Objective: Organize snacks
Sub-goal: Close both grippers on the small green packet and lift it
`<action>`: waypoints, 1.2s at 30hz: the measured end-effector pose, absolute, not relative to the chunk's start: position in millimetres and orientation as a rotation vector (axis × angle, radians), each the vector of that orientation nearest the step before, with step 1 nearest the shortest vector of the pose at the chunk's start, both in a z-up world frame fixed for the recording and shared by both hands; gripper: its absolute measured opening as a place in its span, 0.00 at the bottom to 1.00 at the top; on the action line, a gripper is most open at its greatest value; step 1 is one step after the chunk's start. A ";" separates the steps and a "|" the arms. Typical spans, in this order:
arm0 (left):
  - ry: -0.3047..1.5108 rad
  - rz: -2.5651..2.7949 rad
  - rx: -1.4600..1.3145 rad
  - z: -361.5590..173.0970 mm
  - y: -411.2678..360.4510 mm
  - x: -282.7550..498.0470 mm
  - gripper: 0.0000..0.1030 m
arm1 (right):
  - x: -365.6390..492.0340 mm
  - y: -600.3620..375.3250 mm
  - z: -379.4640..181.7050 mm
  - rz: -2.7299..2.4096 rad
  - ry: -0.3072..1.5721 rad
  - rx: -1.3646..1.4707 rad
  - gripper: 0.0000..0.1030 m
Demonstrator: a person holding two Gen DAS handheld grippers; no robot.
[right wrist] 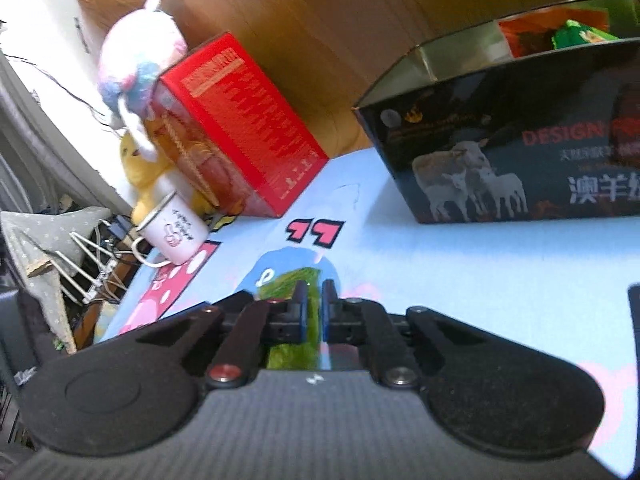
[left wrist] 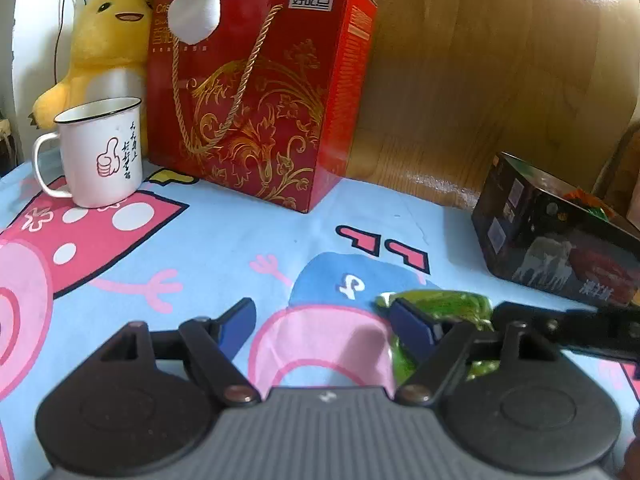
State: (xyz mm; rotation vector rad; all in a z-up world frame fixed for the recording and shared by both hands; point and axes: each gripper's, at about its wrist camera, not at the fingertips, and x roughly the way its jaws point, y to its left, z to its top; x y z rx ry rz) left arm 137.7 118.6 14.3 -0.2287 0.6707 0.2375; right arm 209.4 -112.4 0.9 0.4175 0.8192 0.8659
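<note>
A shiny green snack packet (left wrist: 448, 302) lies on the cartoon-print blue cloth (left wrist: 240, 248). My right gripper (right wrist: 314, 296) is shut on this green packet (right wrist: 288, 286), its blue pads pinching the packet's edge. In the left wrist view the right gripper (left wrist: 500, 314) reaches in from the right onto the packet. My left gripper (left wrist: 322, 312) stands open, nothing pressed between its pads; its right finger rests beside or over the packet's left end. A dark open box with sheep pictures (right wrist: 500, 152) stands at the right, with orange and green packets (right wrist: 576, 34) inside.
A tall red gift box with a rope handle (left wrist: 256, 92) stands at the back, a white enamel mug (left wrist: 100, 152) and a yellow plush toy (left wrist: 104, 40) to its left. A pastel plush (right wrist: 136, 56) sits on top. Wooden panelling is behind. The table's left edge drops to clutter (right wrist: 80, 264).
</note>
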 end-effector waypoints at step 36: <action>0.682 0.218 -0.180 14.9 112.7 137.2 0.74 | 197.9 -120.3 0.1 0.809 0.794 0.458 0.39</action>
